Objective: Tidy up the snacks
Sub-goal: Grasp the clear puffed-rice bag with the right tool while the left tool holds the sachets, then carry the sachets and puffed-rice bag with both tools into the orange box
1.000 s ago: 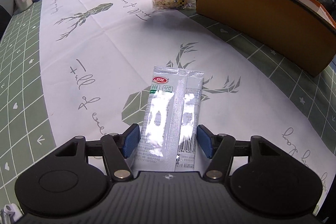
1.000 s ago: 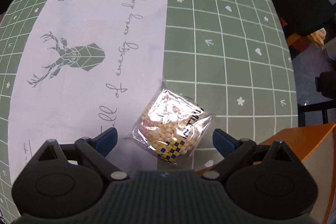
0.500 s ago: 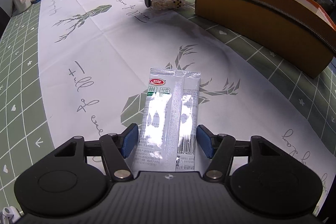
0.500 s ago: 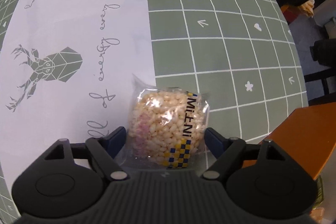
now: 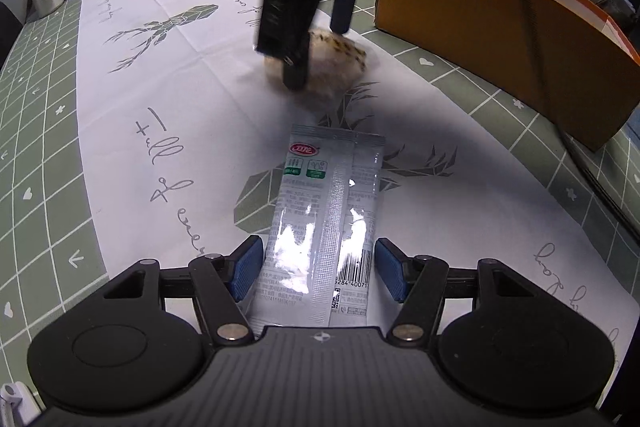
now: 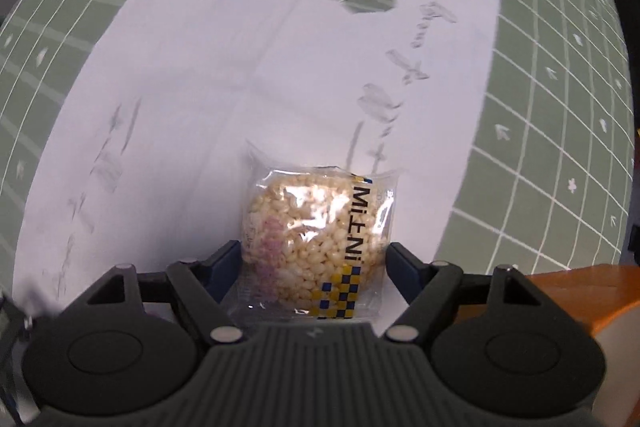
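Left gripper [image 5: 316, 273] fingers spread, blue pads flanking silver sachet [image 5: 326, 223] on both sides, small gaps, no squeeze. Sachet flat on white deer-print cloth [image 5: 168, 115] over desk [image 5: 36, 131], reaching forward past fingertips. Ahead: right gripper [image 6: 314, 269] pointing down, blurred; orange box [image 5: 508, 39] forward-right; bottles, pink items far forward-left. Right fingers closed on puffed-rice packet [image 6: 316, 239], pads pressing both edges, having just narrowed; packet sits between them, top past tips.
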The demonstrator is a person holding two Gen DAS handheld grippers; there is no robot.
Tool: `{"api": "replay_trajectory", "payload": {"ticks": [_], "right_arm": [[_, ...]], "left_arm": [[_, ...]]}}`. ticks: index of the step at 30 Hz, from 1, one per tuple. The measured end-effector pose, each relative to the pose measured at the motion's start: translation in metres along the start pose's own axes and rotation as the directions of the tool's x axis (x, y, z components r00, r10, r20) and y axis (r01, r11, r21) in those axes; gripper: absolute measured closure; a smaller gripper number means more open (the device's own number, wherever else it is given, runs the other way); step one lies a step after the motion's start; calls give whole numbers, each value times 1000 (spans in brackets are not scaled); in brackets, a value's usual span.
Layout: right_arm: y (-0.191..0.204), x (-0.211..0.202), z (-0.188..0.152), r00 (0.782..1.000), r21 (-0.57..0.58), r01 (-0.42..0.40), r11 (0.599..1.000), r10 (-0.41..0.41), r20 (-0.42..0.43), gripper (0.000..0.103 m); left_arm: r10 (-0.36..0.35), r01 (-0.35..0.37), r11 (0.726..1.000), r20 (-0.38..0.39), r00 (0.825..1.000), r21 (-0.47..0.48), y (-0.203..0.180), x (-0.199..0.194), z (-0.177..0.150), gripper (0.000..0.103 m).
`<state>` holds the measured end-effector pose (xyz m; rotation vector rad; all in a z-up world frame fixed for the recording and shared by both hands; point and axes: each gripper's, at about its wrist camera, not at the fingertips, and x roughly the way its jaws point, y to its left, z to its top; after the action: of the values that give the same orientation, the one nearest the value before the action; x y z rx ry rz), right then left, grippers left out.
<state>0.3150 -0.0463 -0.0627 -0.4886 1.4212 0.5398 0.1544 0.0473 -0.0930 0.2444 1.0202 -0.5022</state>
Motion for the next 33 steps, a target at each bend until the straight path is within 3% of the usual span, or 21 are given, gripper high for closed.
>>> {"api": "replay_trajectory", "payload": {"ticks": [2,5,9,14,25,27,31,33], "right_arm": [[12,-4,-13,1000,-52,12,999,-11,17,27],[13,-5,-26,998,-2,5,1000,-5,66,20],[1,4,-32,996,84,-19,996,12,90,19],[-13,11,-38,992,156,-67,985,49,119,19],[-15,13,-43,983,116,-59,991,37,182,25],[-14,13,-44,982,111,-60,992,38,183,25],[-14,12,-46,982,102,-63,993,43,182,25],[-15,12,-47,982,99,-69,993,51,180,26]], "left_arm": [[-11,11,1000,10,1000,-18,2,-2,-2,25],[-35,37,998,41,999,-48,6,-3,-6,17],[-18,23,996,68,998,-84,7,-2,-6,16],[33,-28,998,88,996,-62,4,3,-2,16],[56,-56,998,65,996,-5,-1,15,9,11],[57,-56,998,56,997,-9,-1,15,10,14],[54,-53,998,58,997,-17,-1,13,13,39],[51,-49,999,53,997,-22,0,12,13,42]]}}
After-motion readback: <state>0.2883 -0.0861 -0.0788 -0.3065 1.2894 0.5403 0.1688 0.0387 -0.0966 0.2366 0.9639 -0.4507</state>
